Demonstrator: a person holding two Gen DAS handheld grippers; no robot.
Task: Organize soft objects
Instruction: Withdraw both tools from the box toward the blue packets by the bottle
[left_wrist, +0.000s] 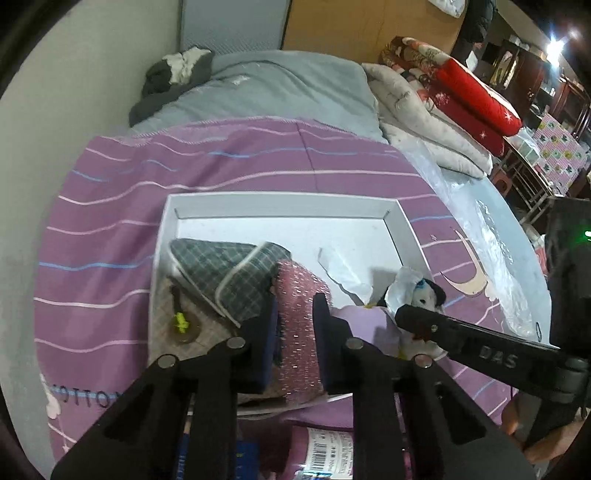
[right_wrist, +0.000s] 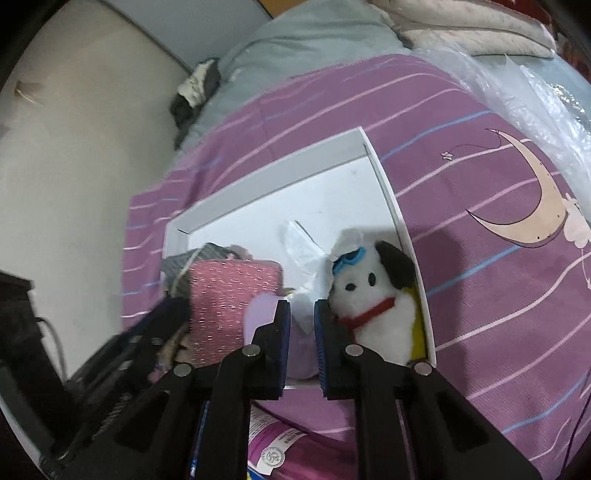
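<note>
A white shallow box (left_wrist: 404, 229) (right_wrist: 384, 177) lies on a purple striped bedspread. Inside lie a grey plaid cloth (left_wrist: 225, 273), a pink sparkly cloth (left_wrist: 299, 325) (right_wrist: 225, 299), crumpled white plastic (left_wrist: 343, 273) (right_wrist: 303, 254), a pale purple soft item (right_wrist: 258, 317) and a white plush dog with black ears (right_wrist: 373, 302) (left_wrist: 424, 295). My left gripper (left_wrist: 295, 328) is shut on the pink sparkly cloth over the box. My right gripper (right_wrist: 302, 332) has its jaws slightly apart over the box's near edge, beside the dog, with nothing clearly between them.
The bedspread (left_wrist: 110, 229) (right_wrist: 498, 258) surrounds the box. A grey quilt (left_wrist: 277, 88), folded white and red blankets (left_wrist: 454, 99) and clear plastic wrap (left_wrist: 491, 236) lie beyond. A wall (left_wrist: 74, 92) runs on the left. A labelled purple package (right_wrist: 280, 446) lies nearest.
</note>
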